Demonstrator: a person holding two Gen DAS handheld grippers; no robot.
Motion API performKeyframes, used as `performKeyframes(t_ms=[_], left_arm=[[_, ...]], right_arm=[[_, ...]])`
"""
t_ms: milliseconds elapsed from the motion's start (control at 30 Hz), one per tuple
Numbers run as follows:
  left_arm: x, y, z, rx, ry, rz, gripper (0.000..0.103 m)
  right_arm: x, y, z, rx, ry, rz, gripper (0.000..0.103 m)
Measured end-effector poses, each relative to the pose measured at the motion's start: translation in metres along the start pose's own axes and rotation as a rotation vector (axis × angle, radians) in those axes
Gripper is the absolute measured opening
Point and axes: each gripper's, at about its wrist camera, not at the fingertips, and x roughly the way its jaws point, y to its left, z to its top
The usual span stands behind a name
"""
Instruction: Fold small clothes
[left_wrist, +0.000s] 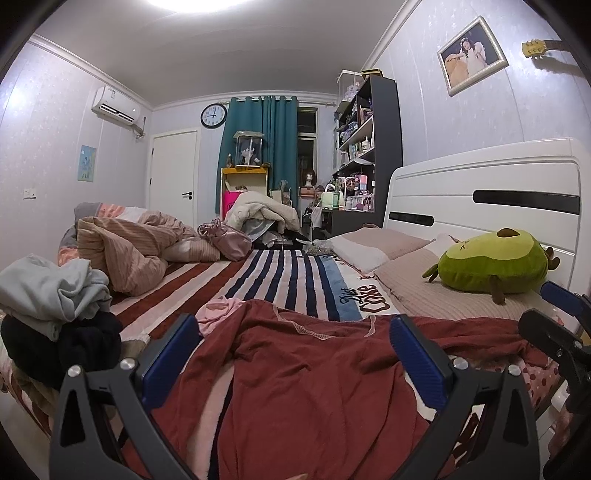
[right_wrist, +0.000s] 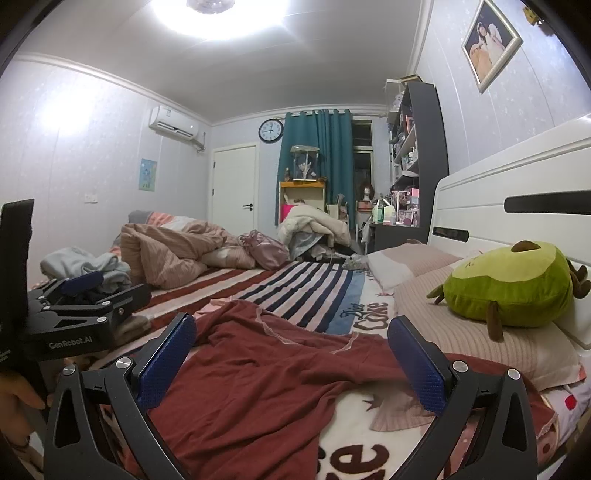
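Note:
A dark red garment (left_wrist: 314, 376) lies crumpled and spread on the bed, just beyond both grippers; it also shows in the right wrist view (right_wrist: 266, 373). A small pink garment (left_wrist: 218, 312) peeks out at its far left edge. My left gripper (left_wrist: 293, 332) is open and empty, hovering low over the red garment's near part. My right gripper (right_wrist: 291, 332) is open and empty over the same garment, further right. Each gripper shows in the other's view: the right one at the right edge (left_wrist: 554, 325), the left one at the left (right_wrist: 92, 295).
A pile of grey and black clothes (left_wrist: 55, 306) sits at the left. A bunched pink-striped duvet (left_wrist: 129, 251) lies beyond it. A green avocado plush (left_wrist: 491, 262) rests on pillows (left_wrist: 424, 291) by the white headboard (left_wrist: 480, 199). The striped blanket (left_wrist: 280, 277) covers the bed's middle.

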Motion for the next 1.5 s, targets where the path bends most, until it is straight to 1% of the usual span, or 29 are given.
performKeyframes(t_ms=[233, 367, 467, 800, 900, 933, 1000, 1100, 1133, 1167, 1233, 1267, 1333, 1367, 1433, 1500], left_arm=[[0.0, 0.001, -0.001, 0.0, 0.003, 0.001, 0.102], [0.002, 0.004, -0.003, -0.006, 0.014, 0.002, 0.102], [0.005, 0.006, -0.006, -0.008, 0.028, 0.004, 0.102], [0.021, 0.022, -0.02, -0.018, 0.099, 0.042, 0.102], [0.031, 0.041, -0.033, -0.035, 0.156, 0.04, 0.102], [0.036, 0.052, -0.041, -0.042, 0.192, 0.029, 0.102], [0.041, 0.073, -0.055, -0.061, 0.236, 0.02, 0.102], [0.046, 0.105, -0.078, -0.124, 0.299, 0.049, 0.102], [0.048, 0.119, -0.089, -0.151, 0.334, 0.065, 0.101], [0.049, 0.126, -0.095, -0.163, 0.359, 0.075, 0.1], [0.052, 0.142, -0.113, -0.178, 0.405, 0.09, 0.089], [0.055, 0.15, -0.121, -0.186, 0.428, 0.095, 0.086], [0.059, 0.162, -0.138, -0.205, 0.481, 0.108, 0.073], [0.062, 0.166, -0.144, -0.214, 0.496, 0.106, 0.069], [0.065, 0.171, -0.156, -0.233, 0.517, 0.081, 0.061], [0.066, 0.17, -0.163, -0.237, 0.522, 0.049, 0.058]], right_arm=[[0.001, 0.0, 0.0, 0.0, 0.002, 0.001, 0.103], [0.004, 0.002, -0.008, -0.001, 0.012, 0.005, 0.103], [0.013, 0.007, -0.02, -0.003, 0.034, 0.017, 0.103], [0.031, 0.017, -0.034, -0.003, 0.112, 0.036, 0.103], [0.043, 0.015, -0.042, 0.009, 0.152, 0.049, 0.103], [0.048, 0.014, -0.046, 0.014, 0.165, 0.052, 0.103], [0.059, 0.012, -0.053, 0.031, 0.204, 0.059, 0.103], [0.079, 0.01, -0.067, 0.068, 0.277, 0.097, 0.103], [0.084, 0.011, -0.072, 0.08, 0.299, 0.11, 0.103], [0.09, 0.012, -0.077, 0.09, 0.321, 0.12, 0.103], [0.099, 0.016, -0.086, 0.101, 0.36, 0.133, 0.103], [0.105, 0.019, -0.091, 0.1, 0.382, 0.138, 0.103], [0.112, 0.023, -0.095, 0.096, 0.407, 0.143, 0.103], [0.115, 0.026, -0.096, 0.094, 0.416, 0.145, 0.103], [0.12, 0.029, -0.097, 0.093, 0.427, 0.148, 0.103], [0.126, 0.034, -0.096, 0.086, 0.436, 0.152, 0.103]])
